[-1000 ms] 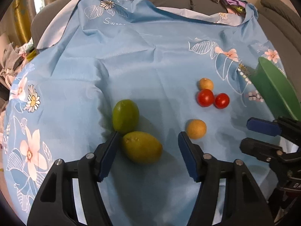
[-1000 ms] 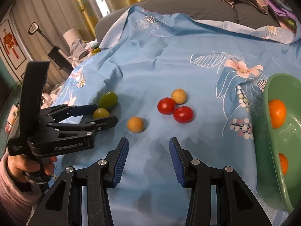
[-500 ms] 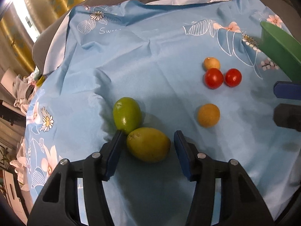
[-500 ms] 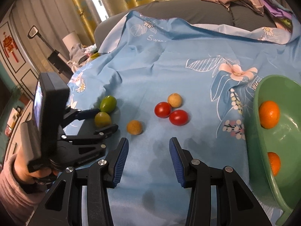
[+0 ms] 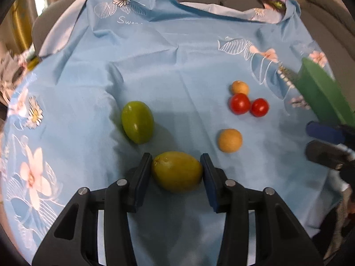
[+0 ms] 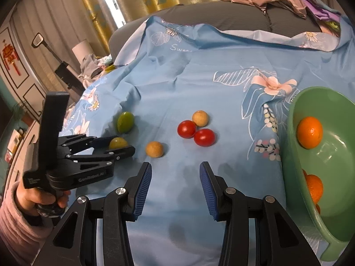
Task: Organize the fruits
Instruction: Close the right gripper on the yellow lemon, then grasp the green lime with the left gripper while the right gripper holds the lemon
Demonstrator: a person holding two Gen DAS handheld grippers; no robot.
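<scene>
the left gripper is closing across the yellow-green fruit beside the green fruit; smooth, light, likely slippery. right gripper open, empty.

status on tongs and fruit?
Left tongs closing, pads touching yellow-green fruit. Right tongs open, empty. Green bowl holds oranges. Nothing blocking.

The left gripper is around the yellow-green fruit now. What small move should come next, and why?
Probably finish closing, then lift a little. The left gripper has its jaws closing on the yellow-green fruit, with both pads already at its sides while it lies on the blue cloth. The green bowl with oranges waits at the right.
</scene>
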